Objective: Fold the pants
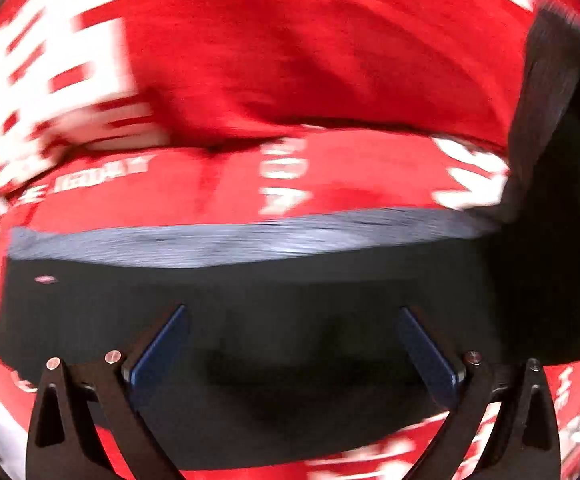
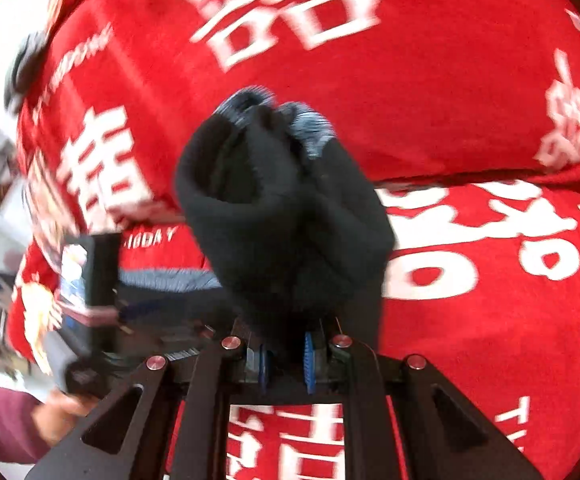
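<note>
Black pants (image 1: 250, 312) with a grey ribbed band (image 1: 230, 236) lie on a red cloth with white lettering. My left gripper (image 1: 292, 344) is open just above the black fabric, its blue pads (image 1: 158, 356) spread wide and empty. In the right wrist view my right gripper (image 2: 286, 364) is shut on a bunched part of the pants (image 2: 282, 208), which stands up in front of the camera with a grey ribbed cuff (image 2: 310, 128) at its top. The left gripper's body (image 2: 94, 280) shows at the left of that view.
The red cloth (image 2: 450, 80) covers the whole work surface and has a fold ridge across it (image 1: 330, 120). A person's hand and maroon sleeve (image 2: 6, 420) are at the lower left. Room clutter shows past the cloth's left edge.
</note>
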A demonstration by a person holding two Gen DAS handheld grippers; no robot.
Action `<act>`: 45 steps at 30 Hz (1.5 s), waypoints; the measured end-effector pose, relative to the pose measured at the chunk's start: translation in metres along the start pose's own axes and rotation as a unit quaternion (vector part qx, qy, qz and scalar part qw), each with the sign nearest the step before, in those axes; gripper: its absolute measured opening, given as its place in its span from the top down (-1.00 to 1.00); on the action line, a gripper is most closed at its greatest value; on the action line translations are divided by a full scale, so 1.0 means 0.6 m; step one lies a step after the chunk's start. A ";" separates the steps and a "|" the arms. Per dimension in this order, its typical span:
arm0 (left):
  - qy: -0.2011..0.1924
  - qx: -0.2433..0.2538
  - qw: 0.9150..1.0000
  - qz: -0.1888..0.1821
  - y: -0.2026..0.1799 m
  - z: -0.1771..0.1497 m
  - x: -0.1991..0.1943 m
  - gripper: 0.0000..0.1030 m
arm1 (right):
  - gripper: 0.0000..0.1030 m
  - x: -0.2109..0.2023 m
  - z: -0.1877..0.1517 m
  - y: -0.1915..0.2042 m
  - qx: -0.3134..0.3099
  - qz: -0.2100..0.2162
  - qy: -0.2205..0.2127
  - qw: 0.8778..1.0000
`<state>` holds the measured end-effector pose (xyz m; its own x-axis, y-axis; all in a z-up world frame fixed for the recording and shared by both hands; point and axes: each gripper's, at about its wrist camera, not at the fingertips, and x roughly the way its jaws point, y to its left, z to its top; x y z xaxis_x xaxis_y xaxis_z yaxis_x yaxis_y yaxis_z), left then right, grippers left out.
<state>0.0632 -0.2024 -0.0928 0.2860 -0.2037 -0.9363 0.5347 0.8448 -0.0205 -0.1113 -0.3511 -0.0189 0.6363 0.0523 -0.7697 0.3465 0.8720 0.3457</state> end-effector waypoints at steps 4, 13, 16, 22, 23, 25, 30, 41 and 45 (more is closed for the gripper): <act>0.005 -0.061 0.997 0.043 0.134 -0.028 -0.012 -1.00 | 0.72 0.093 -0.036 0.098 -0.045 -0.013 0.047 0.998; 0.025 -0.102 0.993 0.053 0.306 -0.089 -0.022 -1.00 | 0.37 0.232 -0.140 0.252 -0.173 -0.183 0.110 0.962; 0.026 -0.097 0.994 0.036 0.315 -0.089 -0.026 -1.00 | 0.27 0.210 -0.149 0.289 -0.216 -0.194 0.126 0.949; 0.044 -0.041 0.997 -0.055 0.260 -0.066 -0.032 -1.00 | 0.27 0.118 -0.110 0.208 0.002 -0.007 0.125 0.992; 0.047 -0.026 0.996 -0.066 0.242 -0.064 -0.033 -1.00 | 0.27 0.110 -0.106 0.156 0.083 0.020 0.122 0.989; 0.051 0.000 0.994 -0.095 0.206 -0.060 -0.030 -1.00 | 0.27 0.114 -0.109 0.081 0.198 0.058 0.123 0.971; 0.068 0.035 0.986 -0.149 0.120 -0.046 -0.005 -0.92 | 0.27 0.131 -0.131 -0.018 0.318 0.102 0.108 0.936; 0.137 0.046 0.968 -0.203 0.057 -0.050 0.068 0.16 | 0.27 0.166 -0.158 -0.068 0.388 0.147 0.097 0.905; 0.130 0.038 0.970 -0.201 0.060 -0.049 0.059 0.37 | 0.90 0.186 -0.152 -0.082 0.414 0.140 0.098 0.894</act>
<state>0.0691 -0.1644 -0.1372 -0.1637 -0.3693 -0.9148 0.6220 0.6811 -0.3863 -0.1201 -0.3438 -0.1705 0.6737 0.3673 -0.6413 0.6351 0.1558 0.7565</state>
